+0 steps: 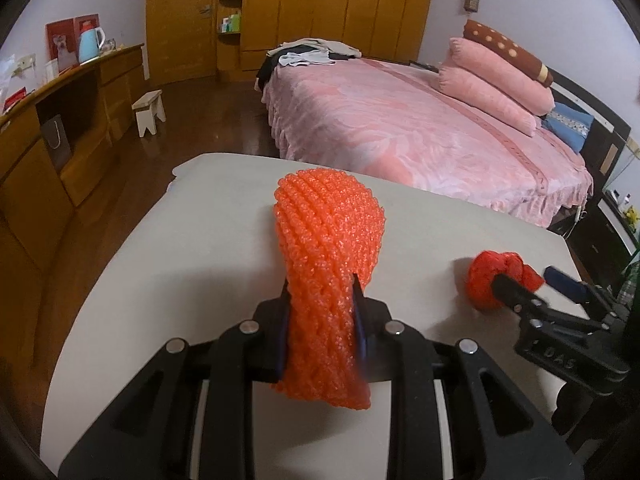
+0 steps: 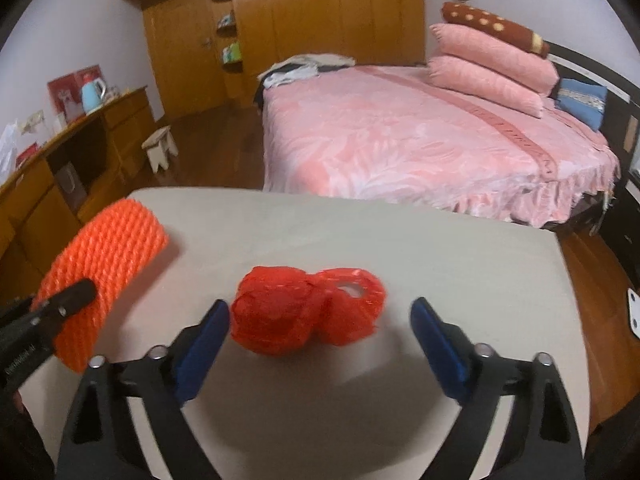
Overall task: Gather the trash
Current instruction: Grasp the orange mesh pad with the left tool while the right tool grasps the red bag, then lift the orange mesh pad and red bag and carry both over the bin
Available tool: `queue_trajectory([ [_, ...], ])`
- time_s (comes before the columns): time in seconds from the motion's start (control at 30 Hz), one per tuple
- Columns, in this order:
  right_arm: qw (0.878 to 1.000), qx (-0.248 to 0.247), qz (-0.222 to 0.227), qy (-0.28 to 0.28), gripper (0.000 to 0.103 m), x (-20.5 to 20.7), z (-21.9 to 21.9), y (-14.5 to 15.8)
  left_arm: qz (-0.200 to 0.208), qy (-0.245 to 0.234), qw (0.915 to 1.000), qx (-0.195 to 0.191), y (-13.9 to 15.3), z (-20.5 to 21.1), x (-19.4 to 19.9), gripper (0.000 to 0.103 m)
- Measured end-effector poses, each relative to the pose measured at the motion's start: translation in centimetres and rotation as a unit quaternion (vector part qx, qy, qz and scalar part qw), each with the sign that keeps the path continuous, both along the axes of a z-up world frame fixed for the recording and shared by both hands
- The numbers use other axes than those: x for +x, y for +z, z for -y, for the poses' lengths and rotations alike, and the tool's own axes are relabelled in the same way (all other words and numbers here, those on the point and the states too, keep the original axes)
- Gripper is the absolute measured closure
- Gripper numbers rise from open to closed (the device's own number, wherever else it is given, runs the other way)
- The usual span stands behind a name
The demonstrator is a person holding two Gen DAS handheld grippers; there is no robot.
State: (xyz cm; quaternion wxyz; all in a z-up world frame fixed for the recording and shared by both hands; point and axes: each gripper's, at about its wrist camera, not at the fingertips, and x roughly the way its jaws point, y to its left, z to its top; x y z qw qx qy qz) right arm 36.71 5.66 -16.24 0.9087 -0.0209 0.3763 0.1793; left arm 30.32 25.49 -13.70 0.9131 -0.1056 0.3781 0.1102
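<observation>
My left gripper [image 1: 320, 292] is shut on an orange foam net sleeve [image 1: 328, 232] and holds it above the white table [image 1: 160, 240]. The sleeve also shows in the right wrist view [image 2: 108, 256], pinched by the left gripper's black finger [image 2: 68, 296]. A crumpled red plastic bag [image 2: 304, 312] lies on the table. My right gripper [image 2: 320, 312] is open, its blue pads on either side of the bag, apart from it. In the left wrist view the red bag [image 1: 496, 276] sits at the right with the right gripper [image 1: 532, 280] around it.
A bed with a pink cover [image 1: 400, 120] stands just beyond the table's far edge. A wooden dresser [image 1: 60, 120] runs along the left wall, with a small white stool [image 1: 150, 112] on the wooden floor. Wooden wardrobes [image 1: 320, 8] fill the back wall.
</observation>
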Motion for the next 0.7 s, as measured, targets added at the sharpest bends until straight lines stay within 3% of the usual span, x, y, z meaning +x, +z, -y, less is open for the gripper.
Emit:
queue_trajectory([
  [0.13,0.999,0.006,-0.016,0.033,0.052,0.0,-0.8,-0.6,0.001,0.004,1.0,-0.001,0.2,-0.2,0.1,0.079],
  [0.23,0.999,0.009,-0.011,0.042,0.063,-0.4,-1.0,-0.3,0.003,0.001,1.0,0.003,0.2,-0.1,0.0,0.079],
  [0.47,0.999,0.033,0.002,0.031,0.066,-2.2,0.8,1.6,0.007,-0.003,0.9999,0.014,1.1,0.9,-1.2,0.079],
  [0.7,0.999,0.045,0.021,0.015,0.066,-5.8,4.6,4.3,0.019,-0.026,0.9989,0.033,3.4,4.8,-3.5,0.079],
])
